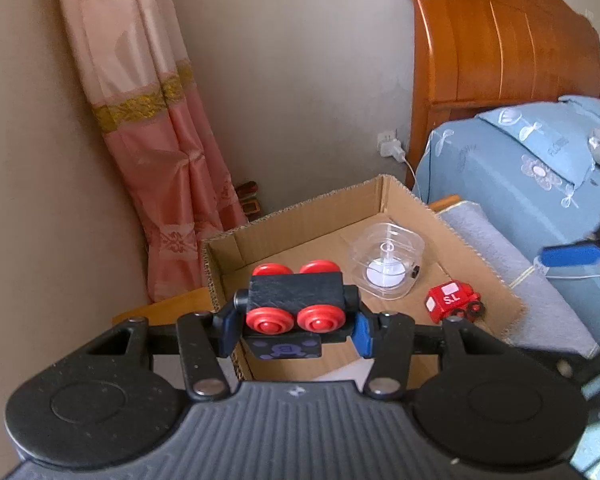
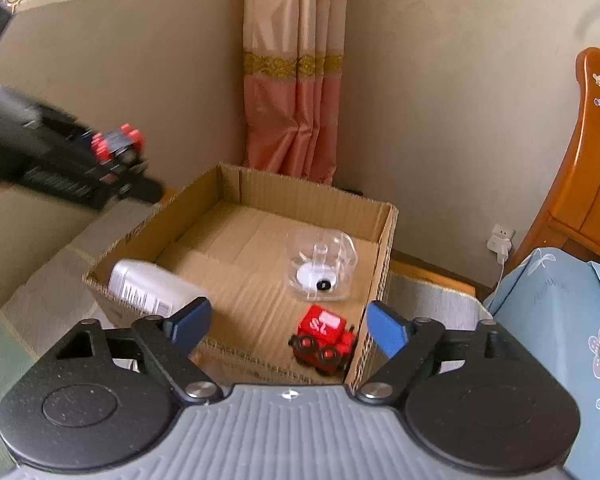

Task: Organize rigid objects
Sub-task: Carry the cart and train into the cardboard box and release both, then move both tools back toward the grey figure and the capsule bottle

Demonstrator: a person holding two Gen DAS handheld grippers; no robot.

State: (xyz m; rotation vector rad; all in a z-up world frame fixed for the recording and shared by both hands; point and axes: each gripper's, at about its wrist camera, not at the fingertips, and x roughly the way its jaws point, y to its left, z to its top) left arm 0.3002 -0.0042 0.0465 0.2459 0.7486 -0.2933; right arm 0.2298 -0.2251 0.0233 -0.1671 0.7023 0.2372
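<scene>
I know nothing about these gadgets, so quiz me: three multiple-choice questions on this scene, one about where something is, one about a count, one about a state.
1. Where is the red toy car?
A. on the bed
B. inside the cardboard box
C. on the floor

2. How many red wheels show on the black toy wagon in the left wrist view?
A. two
B. four
C. six

3. The right gripper is:
A. open, holding nothing
B. shut on the car
C. shut on a bottle

Answers: 1 B, it sits on the box's floor; 2 B, two pairs show; 3 A, its jaws stand apart.
</scene>
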